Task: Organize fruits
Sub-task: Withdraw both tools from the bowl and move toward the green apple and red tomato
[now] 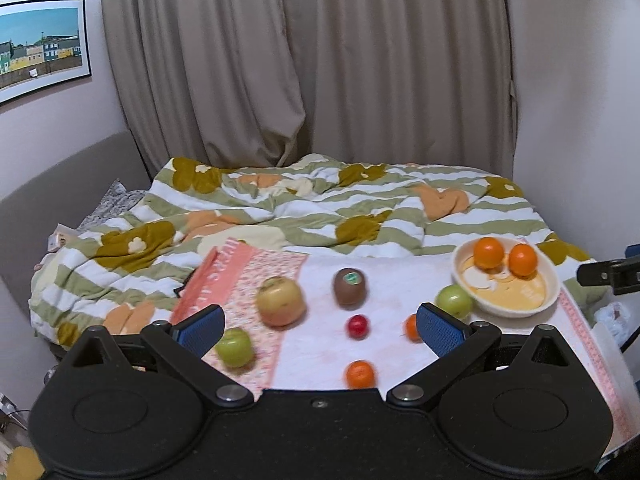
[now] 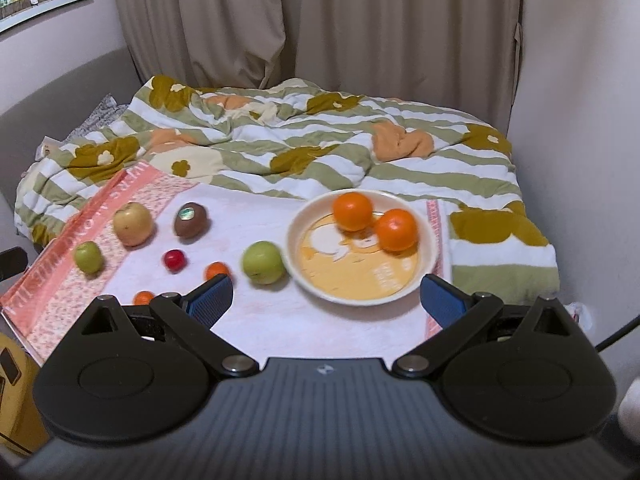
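Note:
A cream plate (image 2: 430,236) (image 1: 550,300) holds two oranges (image 2: 353,211) (image 1: 489,252). On the white and pink cloth (image 2: 260,320) lie a large green apple (image 2: 263,262) (image 1: 454,300) beside the plate, a yellow apple (image 2: 133,224) (image 1: 280,300), a brown kiwi (image 2: 191,220) (image 1: 350,286), a small green apple (image 2: 87,257) (image 1: 235,347), a small red fruit (image 2: 175,260) (image 1: 357,326) and two small oranges (image 2: 217,271) (image 1: 360,374). My left gripper (image 1: 320,326) is open and empty above the fruits. My right gripper (image 2: 326,296) is open and empty before the plate.
A rumpled striped flower quilt (image 2: 320,136) covers the bed behind the cloth. Beige curtains (image 1: 304,60) hang at the back. A wall stands close on the right (image 2: 580,120). A framed picture (image 1: 40,48) hangs at the left.

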Tool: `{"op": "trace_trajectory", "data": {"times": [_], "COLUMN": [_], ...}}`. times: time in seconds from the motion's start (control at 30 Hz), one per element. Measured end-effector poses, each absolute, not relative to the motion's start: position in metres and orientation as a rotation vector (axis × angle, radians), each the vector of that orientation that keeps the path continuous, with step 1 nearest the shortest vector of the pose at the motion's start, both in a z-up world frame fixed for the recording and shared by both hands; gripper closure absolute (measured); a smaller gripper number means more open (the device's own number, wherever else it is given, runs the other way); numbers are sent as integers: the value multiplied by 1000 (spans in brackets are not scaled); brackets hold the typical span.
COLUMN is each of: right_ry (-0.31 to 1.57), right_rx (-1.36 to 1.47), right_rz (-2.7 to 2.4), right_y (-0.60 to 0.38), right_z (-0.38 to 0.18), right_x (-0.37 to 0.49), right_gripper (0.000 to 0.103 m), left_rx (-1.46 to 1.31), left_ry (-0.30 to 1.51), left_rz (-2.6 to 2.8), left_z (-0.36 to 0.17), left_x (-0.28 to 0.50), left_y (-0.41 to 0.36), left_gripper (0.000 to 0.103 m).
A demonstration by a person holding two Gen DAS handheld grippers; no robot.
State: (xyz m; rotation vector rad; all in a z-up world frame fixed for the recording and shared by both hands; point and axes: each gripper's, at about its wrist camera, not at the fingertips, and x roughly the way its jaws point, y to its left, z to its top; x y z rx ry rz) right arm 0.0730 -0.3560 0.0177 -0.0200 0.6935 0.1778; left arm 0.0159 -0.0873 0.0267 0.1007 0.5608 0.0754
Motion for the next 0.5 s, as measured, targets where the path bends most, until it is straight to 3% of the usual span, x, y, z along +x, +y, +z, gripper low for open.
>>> {"op": "trace_trajectory", "data": {"times": [0.5], "right_ry": [771], "right_rx": [85], "right_rz": [31], "right_y": [-225], "right_z": [-13], "right_x": [29], "right_gripper": [0], "left_rx": [65], "left_ry": [629], "left_rz": [-70], "left_z": [-3], "left_x": [36], "left_y": [41], "left_gripper": [0]}}
